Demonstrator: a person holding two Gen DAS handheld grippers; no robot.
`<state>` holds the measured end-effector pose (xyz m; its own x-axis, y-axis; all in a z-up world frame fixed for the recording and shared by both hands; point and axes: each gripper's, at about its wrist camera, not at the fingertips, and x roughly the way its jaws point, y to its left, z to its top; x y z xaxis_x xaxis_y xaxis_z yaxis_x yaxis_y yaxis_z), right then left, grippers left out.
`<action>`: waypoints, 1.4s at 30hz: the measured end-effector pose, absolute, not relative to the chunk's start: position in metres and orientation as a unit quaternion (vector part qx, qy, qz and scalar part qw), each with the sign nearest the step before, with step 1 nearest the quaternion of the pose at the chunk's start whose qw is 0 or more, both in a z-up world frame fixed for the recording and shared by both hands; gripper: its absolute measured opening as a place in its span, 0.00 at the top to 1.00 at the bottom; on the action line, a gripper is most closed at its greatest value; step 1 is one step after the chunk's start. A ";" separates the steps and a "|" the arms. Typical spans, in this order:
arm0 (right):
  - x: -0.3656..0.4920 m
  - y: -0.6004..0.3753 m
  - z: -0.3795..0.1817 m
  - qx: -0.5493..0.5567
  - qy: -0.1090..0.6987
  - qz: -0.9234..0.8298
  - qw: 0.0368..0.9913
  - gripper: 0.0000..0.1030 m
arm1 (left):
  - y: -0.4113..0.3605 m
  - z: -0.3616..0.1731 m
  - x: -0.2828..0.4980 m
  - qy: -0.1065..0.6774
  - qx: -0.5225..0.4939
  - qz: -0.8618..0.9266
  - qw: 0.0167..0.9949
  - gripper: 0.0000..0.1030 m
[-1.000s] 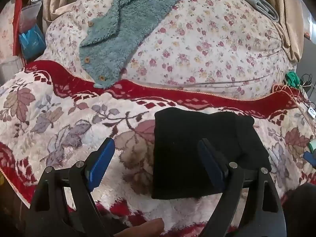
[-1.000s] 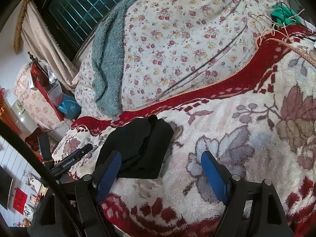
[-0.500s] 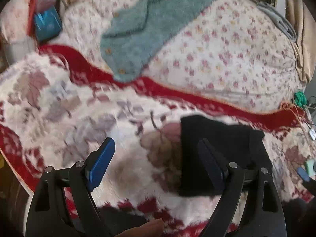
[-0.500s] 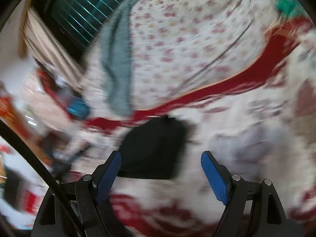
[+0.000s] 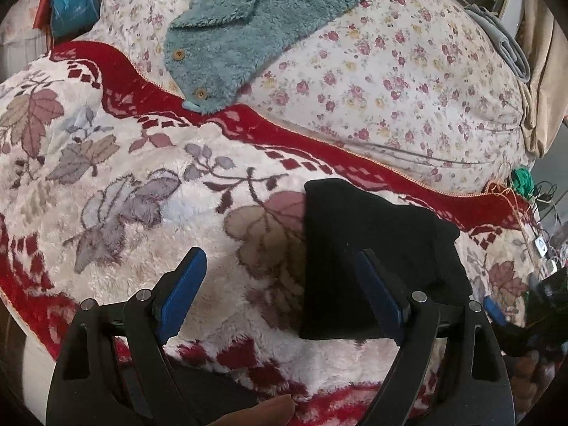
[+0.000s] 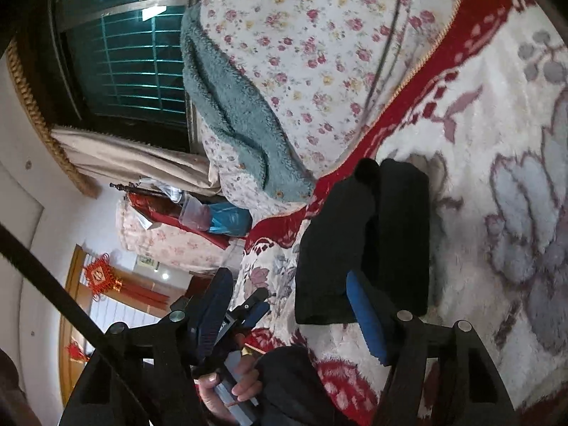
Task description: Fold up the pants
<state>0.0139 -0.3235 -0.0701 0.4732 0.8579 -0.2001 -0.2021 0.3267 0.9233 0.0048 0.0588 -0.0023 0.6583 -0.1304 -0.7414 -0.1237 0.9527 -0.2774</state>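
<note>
Two hand-held grippers flank one folded bundle of black pants, which lies flat on the fluffy cream blanket with red border and leaf pattern, close to the near edge of the bed. The bundle looks squared off into a compact rectangle, so the folding appears largely done; lying free and flat, it is probably set there to be tidied or picked up.

The left gripper hovers over the blanket with its blue-padded jaws spread wide and nothing between them; one pad overlaps the near left part of the pants in the picture, but whether it touches the cloth cannot be told. The right gripper is rolled to one side and its jaws are closing, with the near end of the bundle showing in the gap; the pads do not press on it, so nothing is held. That low, nearly level approach suits sliding a finger toward the bundle's edge, by this reading.

The left wrist view shows the top face of the pants as one smooth slab, plus the teal fleece garment with wooden buttons draped on the floral quilt behind. The right wrist view adds what that one hides: the layered side of the bundle with a split between two stacked folds, and the person's hand gripping the handle of the other tool.
</note>
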 end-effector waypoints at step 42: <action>0.038 -0.251 0.119 0.088 0.370 0.174 0.908 0.85 | 0.090 -0.011 0.007 0.425 -0.259 -0.010 0.867 0.16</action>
